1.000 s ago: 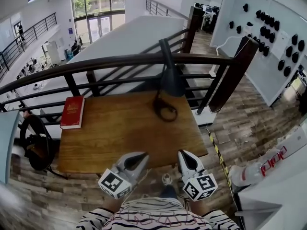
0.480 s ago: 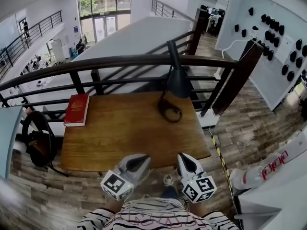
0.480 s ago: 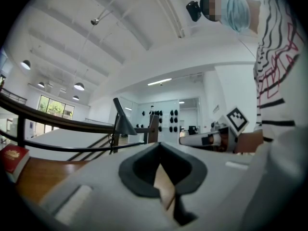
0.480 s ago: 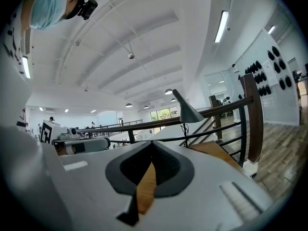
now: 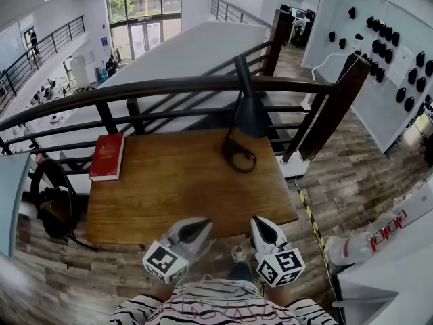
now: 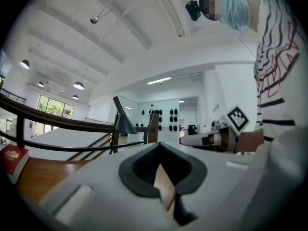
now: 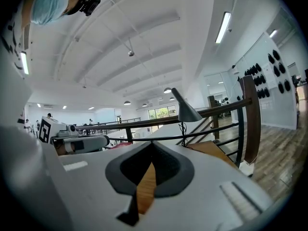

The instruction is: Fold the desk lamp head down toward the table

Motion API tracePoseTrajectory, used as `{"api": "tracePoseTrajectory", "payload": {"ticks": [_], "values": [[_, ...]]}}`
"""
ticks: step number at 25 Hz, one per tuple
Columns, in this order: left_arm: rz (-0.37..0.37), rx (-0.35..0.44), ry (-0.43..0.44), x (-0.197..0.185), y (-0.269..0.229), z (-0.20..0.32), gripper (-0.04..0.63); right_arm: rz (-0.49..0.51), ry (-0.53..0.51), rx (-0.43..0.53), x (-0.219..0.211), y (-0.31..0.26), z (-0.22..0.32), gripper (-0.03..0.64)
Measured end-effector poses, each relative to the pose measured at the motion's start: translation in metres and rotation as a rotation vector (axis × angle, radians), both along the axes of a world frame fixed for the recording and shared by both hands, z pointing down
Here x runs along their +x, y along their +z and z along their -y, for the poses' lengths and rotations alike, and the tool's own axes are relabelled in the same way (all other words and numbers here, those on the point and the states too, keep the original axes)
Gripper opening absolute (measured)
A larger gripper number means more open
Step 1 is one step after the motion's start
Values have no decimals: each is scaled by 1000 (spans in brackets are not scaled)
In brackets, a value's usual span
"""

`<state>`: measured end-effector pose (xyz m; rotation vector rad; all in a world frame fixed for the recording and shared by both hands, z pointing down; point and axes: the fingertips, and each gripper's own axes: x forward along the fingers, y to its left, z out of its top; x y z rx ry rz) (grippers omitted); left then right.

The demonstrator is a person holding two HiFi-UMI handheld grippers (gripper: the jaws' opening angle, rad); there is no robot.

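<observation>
Head view shows left gripper (image 5: 200,221) and right gripper (image 5: 258,220) closed, empty, facing desk lamp (image 5: 250,114).

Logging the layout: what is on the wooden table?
A red book at the far left corner; a desk lamp and its coiled cord at the far edge. Its shade hides the base.

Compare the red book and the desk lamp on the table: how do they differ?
The red book lies flat; the desk lamp stands upright. The book is red, the lamp dark grey. The book sits at the far left corner of the wooden table, the lamp at its far right side. Both rest on it, near the railing.
</observation>
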<state>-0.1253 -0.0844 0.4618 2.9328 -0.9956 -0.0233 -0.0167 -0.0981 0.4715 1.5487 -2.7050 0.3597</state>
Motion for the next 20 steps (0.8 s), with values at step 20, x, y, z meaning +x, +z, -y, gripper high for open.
{"api": "tracePoseTrajectory", "payload": {"ticks": [20], "values": [[-1,-26,2,-6,1,23,2,-6,6,-3,-6,0,23,3]]}}
